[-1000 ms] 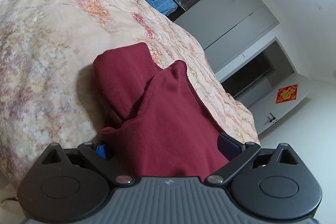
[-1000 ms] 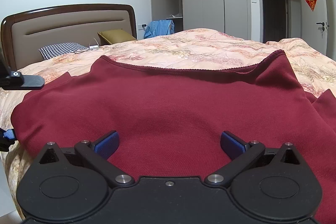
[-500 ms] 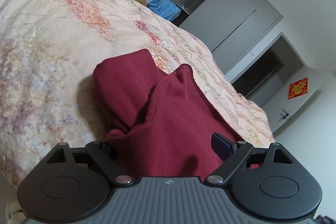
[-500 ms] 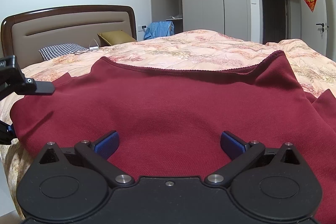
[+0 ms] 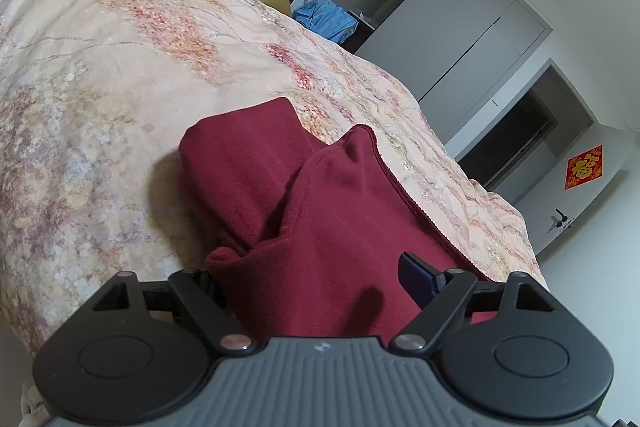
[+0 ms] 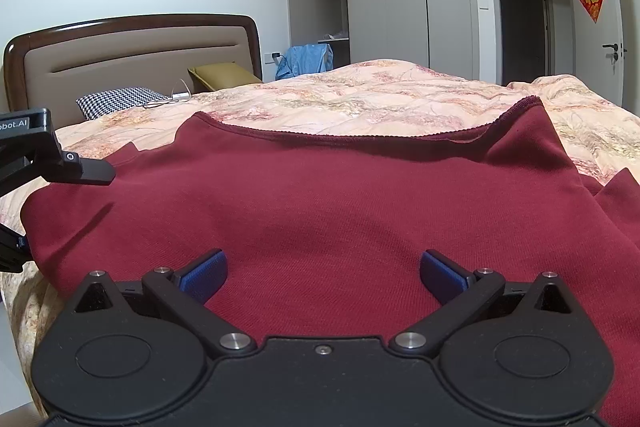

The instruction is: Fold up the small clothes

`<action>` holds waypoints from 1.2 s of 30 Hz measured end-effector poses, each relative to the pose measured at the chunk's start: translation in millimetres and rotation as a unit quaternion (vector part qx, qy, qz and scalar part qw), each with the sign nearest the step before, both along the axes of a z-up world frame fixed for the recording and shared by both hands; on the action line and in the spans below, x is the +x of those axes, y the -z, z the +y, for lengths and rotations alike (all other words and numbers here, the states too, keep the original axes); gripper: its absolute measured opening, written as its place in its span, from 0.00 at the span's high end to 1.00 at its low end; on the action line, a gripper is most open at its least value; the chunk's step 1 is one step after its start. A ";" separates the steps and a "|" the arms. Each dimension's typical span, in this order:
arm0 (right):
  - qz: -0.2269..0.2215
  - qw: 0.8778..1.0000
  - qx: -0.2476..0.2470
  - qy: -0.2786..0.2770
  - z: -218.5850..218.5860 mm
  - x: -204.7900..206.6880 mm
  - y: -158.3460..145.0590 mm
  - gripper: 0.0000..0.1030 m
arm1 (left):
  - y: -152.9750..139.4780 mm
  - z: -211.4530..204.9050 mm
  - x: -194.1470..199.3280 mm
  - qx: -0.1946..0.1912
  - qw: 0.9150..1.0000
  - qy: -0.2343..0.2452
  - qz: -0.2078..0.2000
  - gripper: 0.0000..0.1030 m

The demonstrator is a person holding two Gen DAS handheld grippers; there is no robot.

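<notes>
Faintly, "obot.AI" label on left tool (image 6: 48, 183), closing around maroon sweater (image 6: 320, 211), right tool (image 6: 322, 273) wide.

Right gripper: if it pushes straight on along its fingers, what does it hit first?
The dark red garment. The right gripper stands open just over the cloth, angled down toward it, so it would likely meet the fabric on the floral quilt almost at once; exact clearance is unclear.
</notes>
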State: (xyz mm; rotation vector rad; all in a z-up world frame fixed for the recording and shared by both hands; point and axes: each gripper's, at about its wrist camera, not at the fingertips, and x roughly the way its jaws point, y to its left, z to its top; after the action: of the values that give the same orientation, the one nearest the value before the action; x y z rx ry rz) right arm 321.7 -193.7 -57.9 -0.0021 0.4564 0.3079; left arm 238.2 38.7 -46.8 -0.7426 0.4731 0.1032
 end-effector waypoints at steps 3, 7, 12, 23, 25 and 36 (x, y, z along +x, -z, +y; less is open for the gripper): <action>0.000 1.000 0.000 0.000 -0.1 0.0 0.0 0.00 | 1.2 -0.2 -2.7 0.002 1.000 -0.001 0.001 0.21; 0.000 1.000 0.000 0.000 0.0 0.0 0.1 0.00 | 1.7 1.0 -4.0 -0.001 1.000 0.000 0.001 0.21; -0.002 1.000 0.003 -0.001 -1.0 -0.1 0.4 0.00 | 2.5 2.7 -4.6 -0.004 1.000 0.000 0.000 0.21; -0.005 1.000 0.004 0.000 -2.3 -2.0 0.3 0.00 | 18.7 13.6 -25.9 -0.060 0.997 -0.005 -0.043 0.22; -0.005 1.000 0.005 -0.001 -2.5 -1.8 0.3 0.00 | 20.6 16.8 -25.5 -0.072 0.996 -0.008 -0.048 0.22; 0.010 1.000 0.028 -0.008 -11.5 -3.3 -9.9 0.00 | 8.7 12.9 -7.6 -0.021 0.999 -0.027 -0.021 0.72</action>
State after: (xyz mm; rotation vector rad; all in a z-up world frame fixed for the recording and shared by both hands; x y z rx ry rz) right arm 318.4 -205.2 -48.1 0.0529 0.4674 0.3370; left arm 230.6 51.6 -55.6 -0.7985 0.4169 0.1287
